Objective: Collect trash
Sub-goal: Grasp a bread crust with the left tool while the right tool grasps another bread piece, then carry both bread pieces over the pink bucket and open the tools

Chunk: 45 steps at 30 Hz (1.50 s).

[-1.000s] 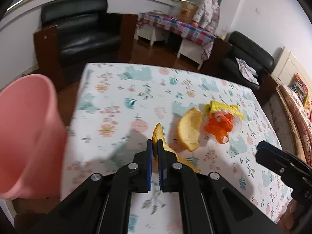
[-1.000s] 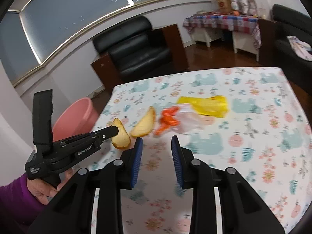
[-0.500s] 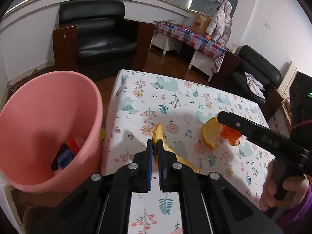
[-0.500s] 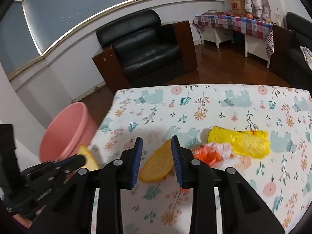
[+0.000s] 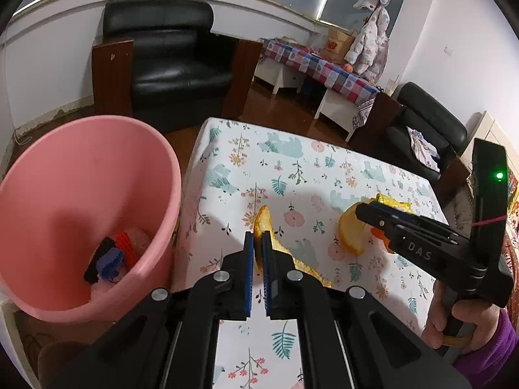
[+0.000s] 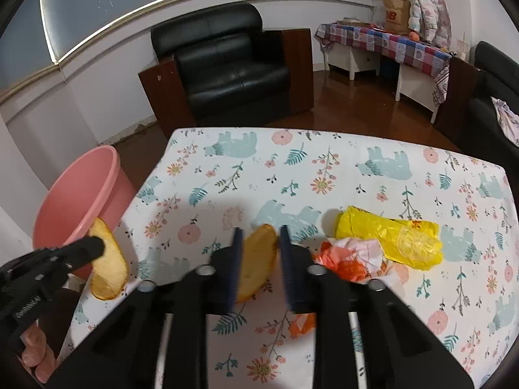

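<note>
left gripper (image 5: 256,249) pinches one peel (image 5: 263,223) near the pink bin (image 5: 97,149); our right gripper (image 6: 258,244) is closing around a second peel (image 6: 256,259) on the table (image 6: 356,168). some trash is binned; yellow bag (image 6: 389,236) and orange wrapper (image 6: 347,259) remain.

the letters "das" stand in pale print on the right gripper (image 5: 363,211)'s black body; other print is too blurred to read.

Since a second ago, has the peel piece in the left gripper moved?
Yes. Clamped in the left gripper, the peel piece has left the other peel and moved left toward the pink bin, near the table's edge.
</note>
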Available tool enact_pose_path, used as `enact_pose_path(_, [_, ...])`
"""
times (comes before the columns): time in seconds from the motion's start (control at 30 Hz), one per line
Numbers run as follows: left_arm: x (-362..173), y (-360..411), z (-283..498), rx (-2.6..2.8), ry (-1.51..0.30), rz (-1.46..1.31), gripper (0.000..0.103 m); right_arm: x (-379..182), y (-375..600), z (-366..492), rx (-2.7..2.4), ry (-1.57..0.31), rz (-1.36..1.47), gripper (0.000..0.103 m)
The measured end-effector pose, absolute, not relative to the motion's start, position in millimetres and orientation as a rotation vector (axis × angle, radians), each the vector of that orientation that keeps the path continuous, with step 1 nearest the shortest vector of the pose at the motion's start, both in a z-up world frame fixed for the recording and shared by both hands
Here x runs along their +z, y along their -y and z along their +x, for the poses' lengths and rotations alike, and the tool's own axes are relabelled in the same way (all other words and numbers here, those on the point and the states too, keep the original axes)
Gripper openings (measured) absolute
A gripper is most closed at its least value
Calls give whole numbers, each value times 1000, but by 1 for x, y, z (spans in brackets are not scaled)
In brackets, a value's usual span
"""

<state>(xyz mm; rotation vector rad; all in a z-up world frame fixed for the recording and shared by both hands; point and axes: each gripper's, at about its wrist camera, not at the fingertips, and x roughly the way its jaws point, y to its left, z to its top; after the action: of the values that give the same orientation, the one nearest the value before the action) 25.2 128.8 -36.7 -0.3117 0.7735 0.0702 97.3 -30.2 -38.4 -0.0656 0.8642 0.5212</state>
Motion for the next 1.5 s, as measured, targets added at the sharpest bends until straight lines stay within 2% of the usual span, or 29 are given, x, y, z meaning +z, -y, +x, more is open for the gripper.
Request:
enact_pose_path(0.17, [-30, -132, 18, 72, -751, -322, 4, -36, 32, 90, 507, -866, -83, 5])
enact_pose_path(0.67, [-5, -149, -20, 103, -664, -335, 4, 27, 32, 48, 545, -706, -59, 1])
enact_pose_path(0.93, [-7, -159, -32, 118, -668, -358, 4, 3, 32, 32, 584, -795, -57, 1])
enact_pose_path(0.97, [-8, -160, -32, 119, -672, -364, 4, -4, 32, 30, 582, -817, -66, 3])
enact_pose_path(1.03, [-13, -162, -32, 118, -684, -375, 4, -16, 30, 27, 573, -844, -99, 13])
enact_pose_path(1.1, [-15, -162, -32, 118, -693, -378, 4, -20, 26, 25, 562, -829, -136, 34])
enact_pose_path(1.13, [-16, -162, -32, 117, -695, -379, 4, -21, 23, 25, 554, -820, -156, 37])
enact_pose_path(1.43, [-20, -162, -32, 122, -709, -377, 4, -38, 4, 36, 530, -807, -310, 38])
enact_pose_path(1.47, [-21, -162, -32, 122, -712, -374, 4, -41, 3, 38, 523, -804, -326, 37])
enact_pose_path(1.5, [-21, -161, -31, 121, -714, -373, 4, -42, 3, 39, 518, -801, -333, 25])
